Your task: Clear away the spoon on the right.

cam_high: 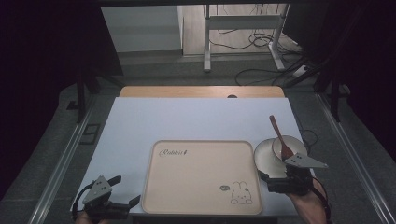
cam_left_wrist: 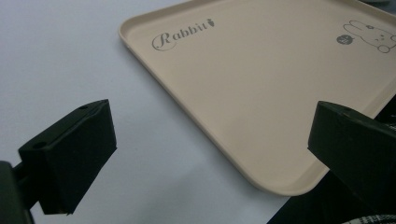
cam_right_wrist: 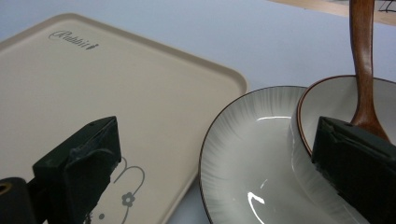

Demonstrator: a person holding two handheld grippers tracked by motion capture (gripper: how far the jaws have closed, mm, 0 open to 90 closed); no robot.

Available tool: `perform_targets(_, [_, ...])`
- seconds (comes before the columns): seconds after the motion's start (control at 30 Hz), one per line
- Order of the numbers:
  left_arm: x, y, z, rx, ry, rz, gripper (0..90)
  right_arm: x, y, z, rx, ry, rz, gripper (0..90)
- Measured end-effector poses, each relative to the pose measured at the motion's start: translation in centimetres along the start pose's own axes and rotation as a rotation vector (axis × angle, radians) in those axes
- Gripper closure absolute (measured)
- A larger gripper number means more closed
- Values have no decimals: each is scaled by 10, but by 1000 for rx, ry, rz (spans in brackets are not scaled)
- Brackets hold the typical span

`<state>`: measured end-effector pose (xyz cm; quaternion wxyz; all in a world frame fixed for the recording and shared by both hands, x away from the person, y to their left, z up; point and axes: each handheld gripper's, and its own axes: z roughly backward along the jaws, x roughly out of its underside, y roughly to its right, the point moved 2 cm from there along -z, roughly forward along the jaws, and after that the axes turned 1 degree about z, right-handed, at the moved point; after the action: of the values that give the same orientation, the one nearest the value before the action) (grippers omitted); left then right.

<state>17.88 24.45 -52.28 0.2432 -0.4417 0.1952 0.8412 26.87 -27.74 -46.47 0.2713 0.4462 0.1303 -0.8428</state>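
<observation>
The left gripper (cam_high: 125, 190) rests at the table's near-left corner, jaws wide apart and holding nothing. The beige rectangular plastic tray (cam_high: 201, 179) with its rabbit print is bare — nothing is loaded yet. The right gripper (cam_right_wrist: 210, 163), jaws spread wide and gripping nothing, hovers at the white ribbed plate (cam_right_wrist: 243, 158) just right of the tray; on the plate sits a small white bowl (cam_right_wrist: 336, 100) with a brown wooden spoon (cam_right_wrist: 364, 70) — transfer apparently remains.

The beige tray (cam_high: 201, 196) carries one legible inscription: the word "Rabbit" in grey script lettering, positioned near one corner (cam_left_wrist: 180, 36). A small carrot mark follows directly after the final letter. The same word appears in the right gripper view (cam_right_wrist: 72, 38) and in the high view (cam_high: 173, 152). A small dark round badge (cam_left_wrist: 344, 39) beside the rabbit drawing on the tray contains marks too small to read.
</observation>
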Motion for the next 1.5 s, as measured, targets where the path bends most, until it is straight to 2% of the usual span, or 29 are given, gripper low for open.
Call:
perform_targets(0.23, [0, 1, 0, -3, -1, -6, 6, -8, 2, -2, 24, 3, 0, 1])
perform_targets(0.37, [0, 1, 0, -5, -2, -10, 6, -15, 6, -4, 47, 3, -17, 0])
perform_targets(0.5, [0, 1, 0, -7, -4, -14, 6, -20, 11, -11, 89, -31, -14, 0])
perform_targets(0.77, [0, 1, 0, -7, -5, -15, 6, -24, 20, -17, 105, -61, -6, 4])
perform_targets(1.07, [0, 1, 0, -7, -5, -15, 6, -33, 35, -18, 127, -80, -29, 94])
perform_targets(1.37, [0, 1, 0, -7, -6, -15, 6, -41, 47, -25, 126, -109, -29, 118])
perform_targets(1.5, [0, 1, 0, -6, -5, -15, 6, -47, 56, -31, 143, -120, -33, 142])
